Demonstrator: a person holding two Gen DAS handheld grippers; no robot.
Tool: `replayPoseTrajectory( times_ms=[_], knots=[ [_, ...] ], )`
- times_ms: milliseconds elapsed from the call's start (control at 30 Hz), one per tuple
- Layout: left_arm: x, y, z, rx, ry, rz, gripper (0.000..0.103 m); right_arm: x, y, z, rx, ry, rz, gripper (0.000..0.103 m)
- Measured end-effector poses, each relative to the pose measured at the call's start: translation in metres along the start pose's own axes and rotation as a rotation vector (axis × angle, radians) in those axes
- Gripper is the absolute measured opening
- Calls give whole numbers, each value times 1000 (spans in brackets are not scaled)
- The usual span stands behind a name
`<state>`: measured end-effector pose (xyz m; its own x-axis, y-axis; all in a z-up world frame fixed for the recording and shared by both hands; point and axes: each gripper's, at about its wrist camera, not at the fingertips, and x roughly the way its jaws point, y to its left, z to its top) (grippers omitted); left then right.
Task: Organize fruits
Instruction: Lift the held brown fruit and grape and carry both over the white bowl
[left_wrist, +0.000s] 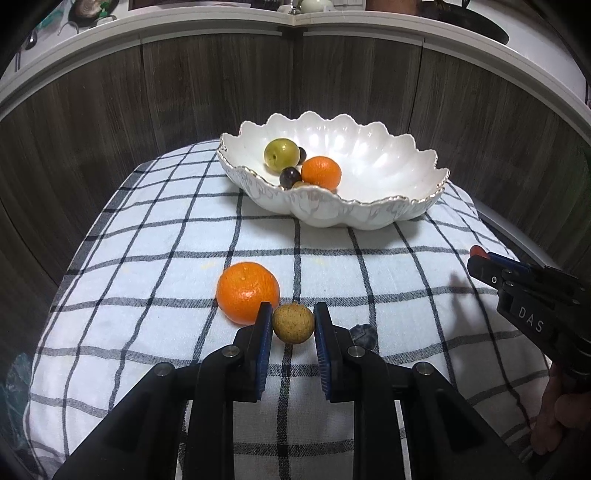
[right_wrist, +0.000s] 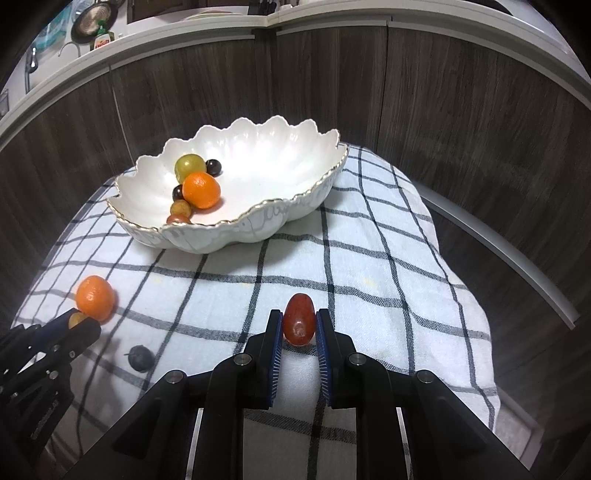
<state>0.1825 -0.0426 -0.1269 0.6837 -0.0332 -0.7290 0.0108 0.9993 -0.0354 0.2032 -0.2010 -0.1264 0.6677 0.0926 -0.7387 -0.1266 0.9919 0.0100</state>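
Left gripper (left_wrist: 293, 321) brackets a tan longan (left_wrist: 293, 324) on the checked cloth (left_wrist: 147, 258), seemingly touching; right gripper (right_wrist: 299, 325) clenches an upright red grape (right_wrist: 299, 324). The scalloped bowl (left_wrist: 369, 218) lies straight ahead, beyond both.

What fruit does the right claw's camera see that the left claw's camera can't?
Only the right wrist view shows the red oval fruit, held between the right claw's fingers. Only the left wrist view gives a clear look at the tan round fruit between the left claw's fingers. Both views show the white scalloped bowl with fruit inside, the loose orange, the dark blue fruit and the checked cloth.
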Motion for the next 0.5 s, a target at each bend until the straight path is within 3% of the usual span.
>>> replayPoseTrajectory(
  times_ms=[500],
  knots=[
    [-14,-2,26,7,-41,-20,23,-27,7,18,0,-52,16,19]
  ],
)
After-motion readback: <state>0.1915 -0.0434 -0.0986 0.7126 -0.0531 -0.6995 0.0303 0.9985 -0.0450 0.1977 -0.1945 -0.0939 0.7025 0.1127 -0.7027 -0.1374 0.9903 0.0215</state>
